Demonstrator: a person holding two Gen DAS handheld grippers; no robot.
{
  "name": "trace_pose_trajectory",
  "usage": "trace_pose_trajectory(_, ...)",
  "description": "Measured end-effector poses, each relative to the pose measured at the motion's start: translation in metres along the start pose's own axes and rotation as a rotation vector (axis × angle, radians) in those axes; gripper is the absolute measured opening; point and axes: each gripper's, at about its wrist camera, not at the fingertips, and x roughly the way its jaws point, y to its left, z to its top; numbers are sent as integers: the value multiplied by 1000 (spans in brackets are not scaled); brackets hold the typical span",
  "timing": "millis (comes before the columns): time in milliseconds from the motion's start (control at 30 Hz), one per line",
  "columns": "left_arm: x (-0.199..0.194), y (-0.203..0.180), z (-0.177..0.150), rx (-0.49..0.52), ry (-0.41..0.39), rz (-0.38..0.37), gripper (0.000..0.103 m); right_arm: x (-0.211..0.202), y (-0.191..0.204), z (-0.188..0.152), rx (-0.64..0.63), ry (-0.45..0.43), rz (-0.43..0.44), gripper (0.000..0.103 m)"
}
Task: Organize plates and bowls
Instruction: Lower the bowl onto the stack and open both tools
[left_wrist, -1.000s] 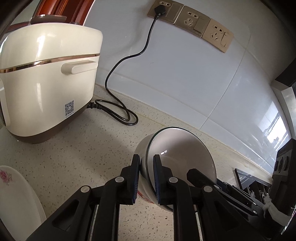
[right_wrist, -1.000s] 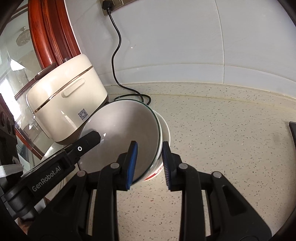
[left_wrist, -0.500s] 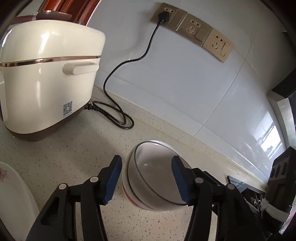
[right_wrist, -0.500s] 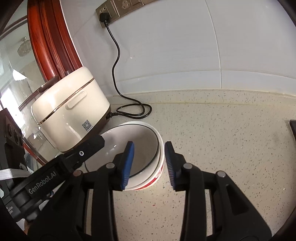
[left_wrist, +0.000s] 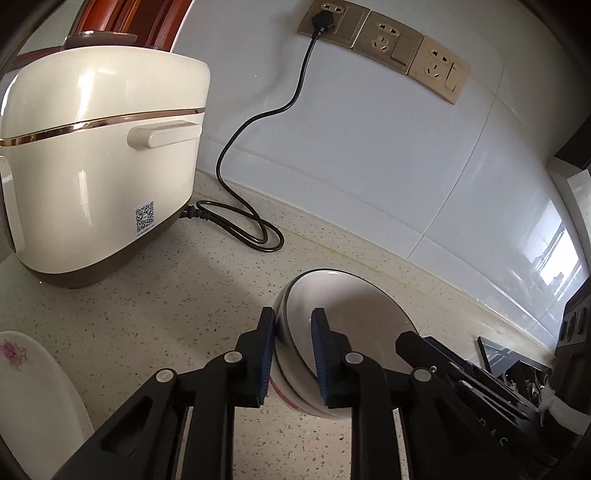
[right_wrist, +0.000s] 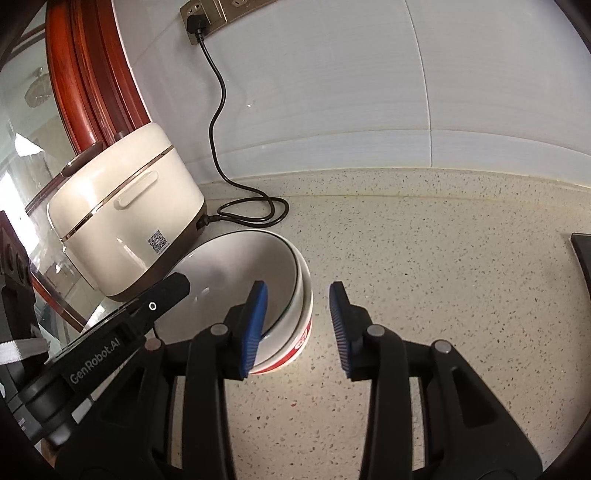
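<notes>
Stacked bowls (left_wrist: 343, 332) on table (left_wrist: 184, 302) right of rice cooker (left_wrist: 99, 166), my left gripper (left_wrist: 293, 354) just closing, clamped on their rim, my right gripper (right_wrist: 295, 328) parted astride their opposite rim, pads clear.

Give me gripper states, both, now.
Left gripper: just closed, shut on the stacked bowls' rim.
Right gripper: open, straddling the rim, not gripping.

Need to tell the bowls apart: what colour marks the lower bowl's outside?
Red band on white, on the lower bowl; clearest in the right wrist view.

You've got a white dark-rimmed bowl (right_wrist: 236, 277) nested, slightly tilted, in a red-marked white bowl (right_wrist: 301, 332) (a flowered plate (left_wrist: 33, 391) lies further left).
</notes>
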Motion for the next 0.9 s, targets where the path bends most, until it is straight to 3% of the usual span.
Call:
trace_pose_trajectory(467, 1, -11, -5, 90, -46, 64, 18, 1, 17, -3, -115, -24, -70, 40)
trace_pose_trajectory(600, -1, -5, -3, 50, -48, 47, 19, -1, 21, -5, -150, -36, -95, 40)
trace_pose_trajectory(667, -6, 5, 2, -20, -62, -7, 26, -2, 24, -6, -165, -41, -105, 40)
trace_pose_trajectory(700, -9, 7, 3, -40, -71, -10, 37, -2, 24, -6, -163, -41, -105, 40)
trace_pose_trajectory(733, -12, 12, 4, -65, -84, -14, 39, -3, 23, -6, -158, -41, -100, 40)
trace_pose_trajectory(900, -20, 25, 6, -130, -76, -41, 37, -12, 9, 0, -48, -68, -14, 44)
